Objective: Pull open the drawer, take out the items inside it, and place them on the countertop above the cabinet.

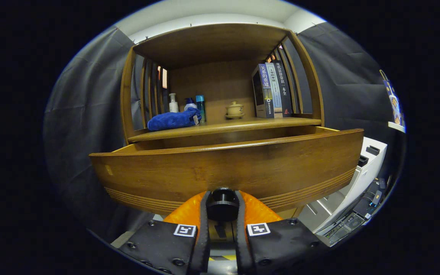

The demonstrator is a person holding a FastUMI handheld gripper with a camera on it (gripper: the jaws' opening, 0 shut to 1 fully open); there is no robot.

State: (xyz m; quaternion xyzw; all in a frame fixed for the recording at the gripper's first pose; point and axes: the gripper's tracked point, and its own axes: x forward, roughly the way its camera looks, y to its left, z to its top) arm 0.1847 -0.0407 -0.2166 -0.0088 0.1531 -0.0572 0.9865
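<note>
A wooden drawer [227,168] stands pulled partway out of the cabinet, its broad front panel facing me. A round dark knob [222,198] sits at the lower middle of that panel. My gripper [222,208] is shut on the knob, one finger pressing each side of it. The drawer's inside is hidden behind the front panel. Above the drawer runs the wooden countertop [266,123], under an arched wooden hutch.
On the countertop lie a folded blue cloth [174,119], a white pump bottle [173,103], a teal bottle [201,107], a small lidded tea cup [235,109] and upright books [271,91]. White equipment [361,175] stands to the right, below the drawer.
</note>
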